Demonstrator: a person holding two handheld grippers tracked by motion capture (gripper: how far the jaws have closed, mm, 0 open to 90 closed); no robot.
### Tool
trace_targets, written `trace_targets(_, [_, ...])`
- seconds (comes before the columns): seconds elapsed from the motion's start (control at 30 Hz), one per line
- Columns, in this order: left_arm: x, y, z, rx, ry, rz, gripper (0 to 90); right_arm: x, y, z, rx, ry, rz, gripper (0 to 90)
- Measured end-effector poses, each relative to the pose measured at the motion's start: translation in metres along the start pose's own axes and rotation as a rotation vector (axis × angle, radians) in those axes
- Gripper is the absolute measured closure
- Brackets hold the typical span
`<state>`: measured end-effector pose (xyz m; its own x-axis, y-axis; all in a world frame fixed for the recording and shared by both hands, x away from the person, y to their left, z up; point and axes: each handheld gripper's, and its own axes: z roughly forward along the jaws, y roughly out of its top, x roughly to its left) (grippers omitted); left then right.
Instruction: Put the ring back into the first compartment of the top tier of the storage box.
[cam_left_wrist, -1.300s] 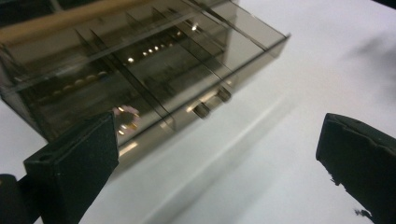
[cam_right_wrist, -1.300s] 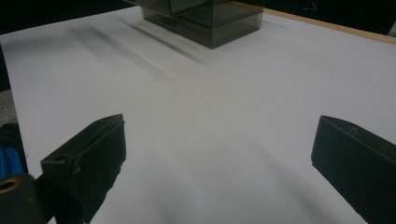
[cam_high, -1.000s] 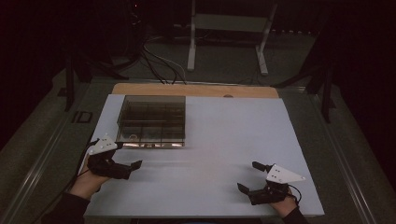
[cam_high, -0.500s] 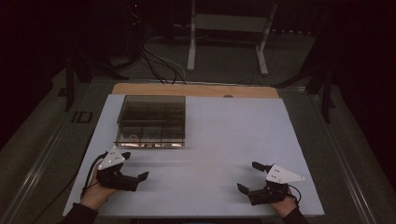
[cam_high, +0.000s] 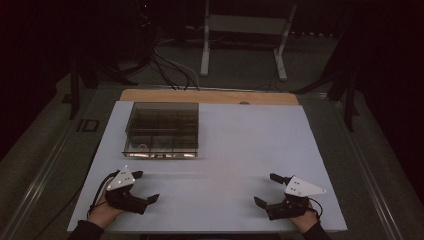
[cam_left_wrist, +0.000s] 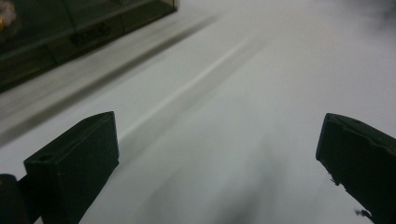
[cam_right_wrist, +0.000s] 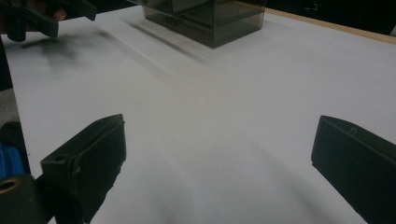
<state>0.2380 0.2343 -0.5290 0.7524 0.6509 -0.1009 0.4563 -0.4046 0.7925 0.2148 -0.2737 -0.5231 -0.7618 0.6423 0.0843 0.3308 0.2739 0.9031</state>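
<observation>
A smoky clear box (cam_high: 161, 130) with several compartments and a shut lid sits on the white tabletop (cam_high: 255, 135) at the back left. Small items lie in its front left compartment, too dim to name. My left gripper (cam_high: 146, 186) rests low near the front left edge, open and holding nothing, well short of the box. My right gripper (cam_high: 264, 188) is open at the front right, also holding nothing. The left gripper view has bare white surface between the jaws (cam_left_wrist: 219, 140) and the box (cam_left_wrist: 70, 32) at the upper left. From the right gripper (cam_right_wrist: 219, 144) I see the box (cam_right_wrist: 205, 18) far ahead.
A wooden strip (cam_high: 210, 96) runs along the table's far edge. Behind it on the dark floor are cables (cam_high: 170, 65) and a metal stand (cam_high: 240, 40). In the right gripper view the left gripper (cam_right_wrist: 37, 16) is at the upper left.
My left gripper has drawn back from the box's front left corner toward the near edge and slightly right. The right gripper has stayed put.
</observation>
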Motion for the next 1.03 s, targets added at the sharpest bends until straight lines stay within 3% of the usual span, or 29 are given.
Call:
trace_targets(0.2, [0.0061, -0.0052, 0.0007, 0.006, 0.023, -0.024, 1.0, 0.0009, 0.0000, 0.0014, 0.008, 0.004, -0.009, 2.9])
trace_targets(0.3, [0.0046, -0.0037, 0.0027, -0.003, 0.008, -0.021, 1.0, 0.0013, 0.0001, 0.0015, 0.009, 0.005, -0.010, 2.9])
trace_targets(0.4, [0.0021, -0.0012, 0.0045, -0.027, -0.001, 0.012, 1.0, 0.0011, 0.0000, 0.0012, 0.007, 0.004, -0.010, 2.9])
trace_targets(0.47, [0.0035, -0.0003, 0.0044, -0.043, -0.012, -0.008, 1.0, 0.0010, -0.0001, 0.0013, 0.007, 0.004, -0.009, 2.9])
trace_targets(0.7, [0.0026, 0.0008, 0.0043, -0.052, -0.025, -0.016, 1.0, 0.0012, -0.0003, 0.0012, 0.010, 0.002, -0.012, 2.9])
trace_targets(1.03, [0.0020, 0.0014, 0.0061, -0.030, -0.022, -0.023, 1.0, 0.0011, -0.0005, 0.0012, 0.012, 0.001, -0.014, 2.9])
